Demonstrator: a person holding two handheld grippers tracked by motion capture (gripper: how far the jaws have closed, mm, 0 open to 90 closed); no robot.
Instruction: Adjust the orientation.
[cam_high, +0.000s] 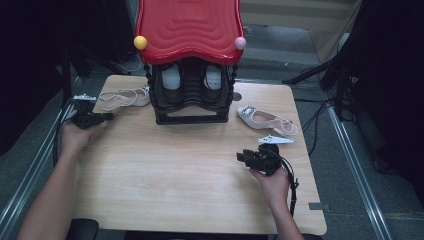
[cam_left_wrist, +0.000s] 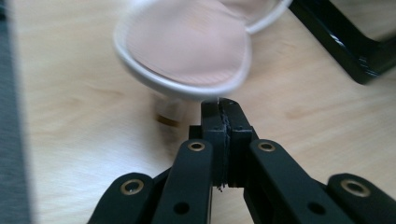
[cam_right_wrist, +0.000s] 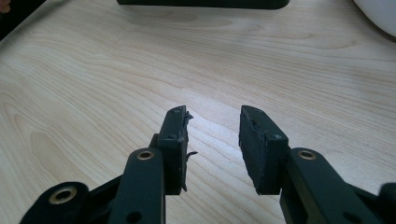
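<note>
A person works two hand-held grippers at a pale wooden table (cam_high: 200, 170) on which a black shoe rack (cam_high: 191, 97) stands under a red wavy roof (cam_high: 187, 27). The left gripper (cam_high: 107, 116), held at the table's left edge, points toward a pale heeled sandal (cam_high: 122, 97) lying just beside the rack's left side. In the left gripper view its jaws are pressed tight together with nothing between them, their tips just short of the sandal's heel end (cam_left_wrist: 187, 51) (the picture there is blurred, so contact cannot be judged). The right gripper (cam_high: 241, 157) rests low over bare wood toward the front right of the table. In the right gripper view its jaws stand apart with only the wood grain between them. A second pale sandal (cam_high: 265, 120) lies to the right of the rack, near the right gripper, with a small white piece (cam_high: 275, 139) on the table between the two. Two shoes sit inside the rack. A yellow ball (cam_high: 140, 42) and a pink ball (cam_high: 240, 43) mark the roof's front corners.
</note>
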